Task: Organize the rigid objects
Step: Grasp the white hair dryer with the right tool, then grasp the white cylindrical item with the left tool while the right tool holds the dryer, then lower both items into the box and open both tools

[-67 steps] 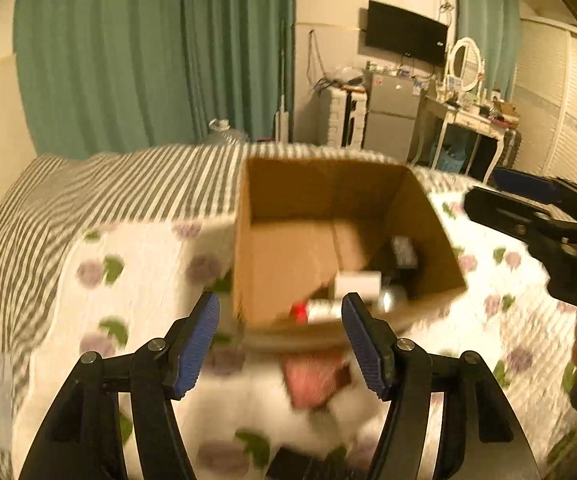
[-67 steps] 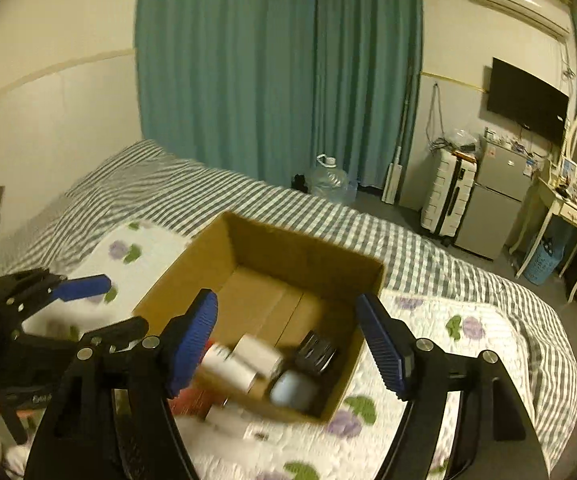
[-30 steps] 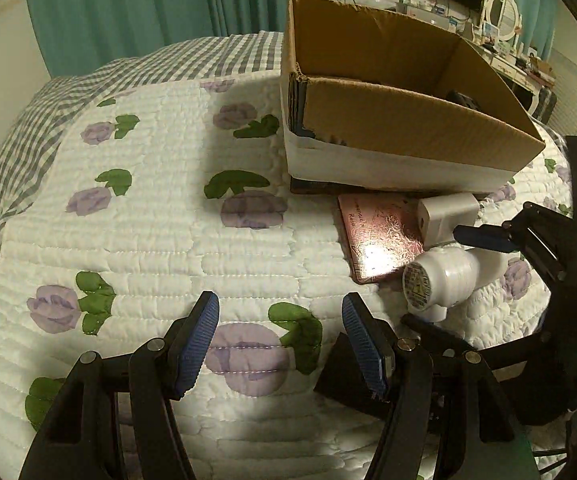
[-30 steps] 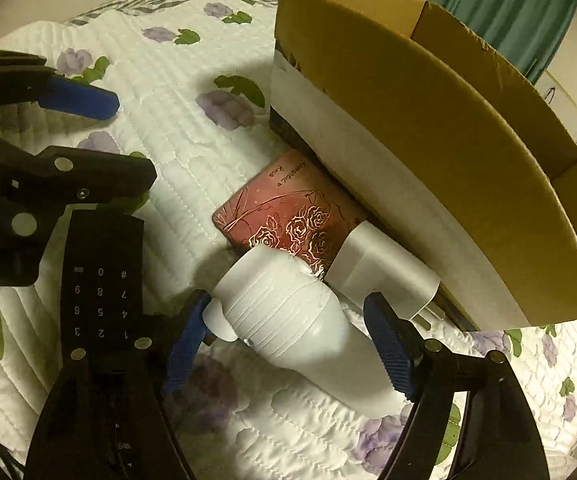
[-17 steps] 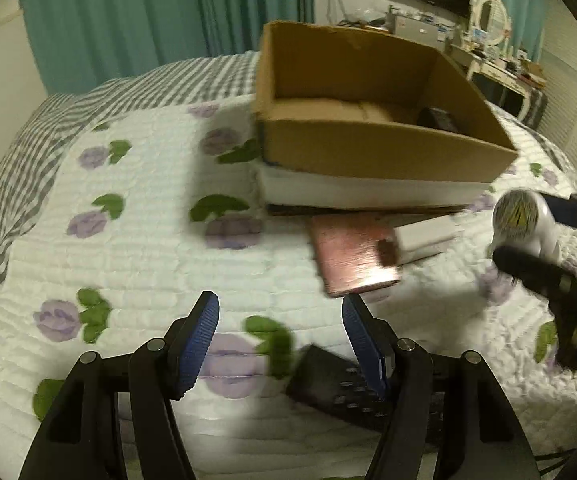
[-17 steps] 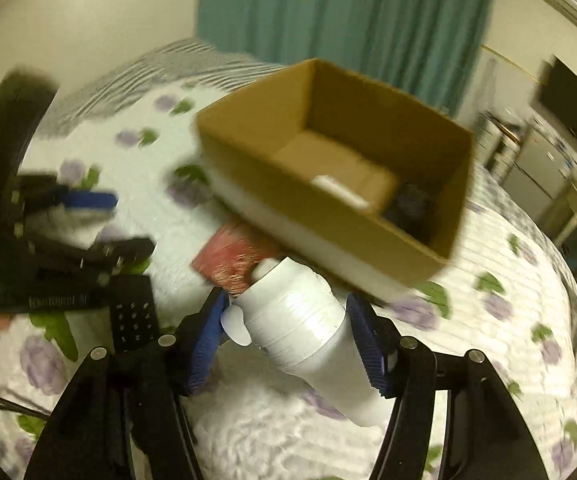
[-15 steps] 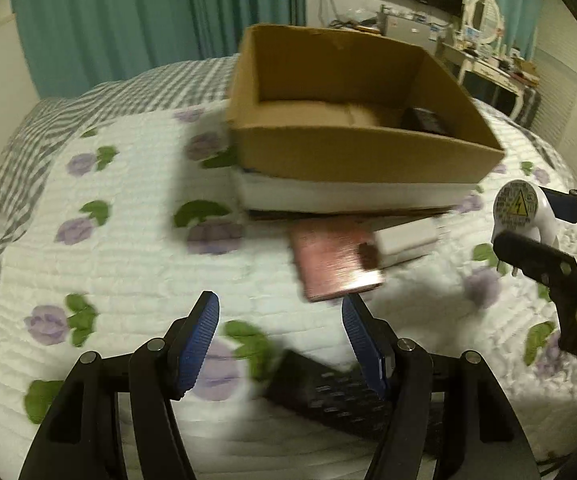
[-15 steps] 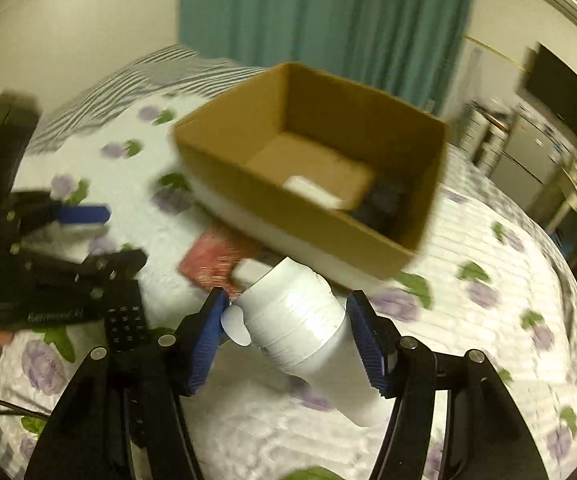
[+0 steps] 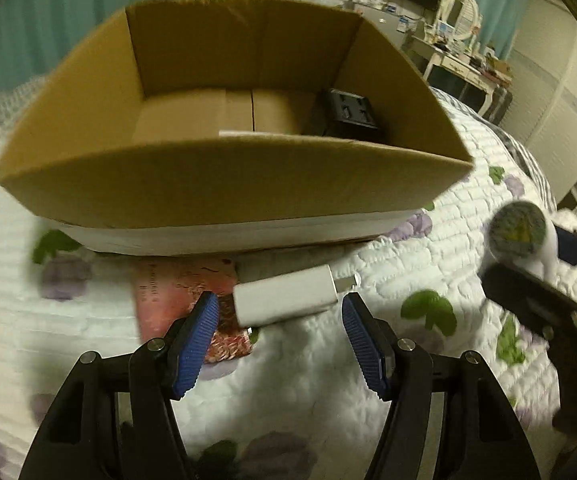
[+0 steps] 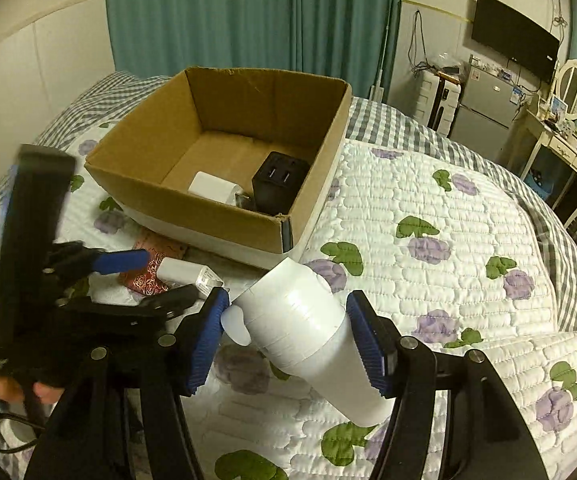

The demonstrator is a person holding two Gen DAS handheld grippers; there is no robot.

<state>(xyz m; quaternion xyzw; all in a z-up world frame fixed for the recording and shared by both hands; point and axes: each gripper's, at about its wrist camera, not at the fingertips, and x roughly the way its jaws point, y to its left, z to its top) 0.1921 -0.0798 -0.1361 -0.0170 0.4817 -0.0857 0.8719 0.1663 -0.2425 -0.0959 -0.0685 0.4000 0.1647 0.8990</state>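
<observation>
An open cardboard box [image 9: 224,184] [image 10: 216,220] sits on the flowered quilt. It holds a black plug adapter [image 9: 348,114] [image 10: 276,184] and a white charger block [image 10: 212,188]. My right gripper [image 10: 288,316] is shut on a white bottle [image 10: 304,320] and holds it in the air, right of the box's near corner. From the left wrist view, the bottle's labelled end [image 9: 522,230] shows at the right. My left gripper [image 9: 280,312] is open and low over the quilt. A second white charger [image 9: 288,298] [image 10: 180,270] lies between its fingertips, untouched, beside a red booklet [image 9: 176,300] [image 10: 148,276].
The quilt [image 10: 448,208] spreads wide to the right of the box. Behind the bed are teal curtains [image 10: 248,12], a small fridge [image 10: 484,112] and a dressing table [image 10: 560,128]. A person's hand [image 10: 4,388] grips the left tool at the lower left.
My right gripper closed on the white bottle, lifted it off the quilt and rolled it. My left gripper moved in toward the box, and the white charger now lies between its fingertips.
</observation>
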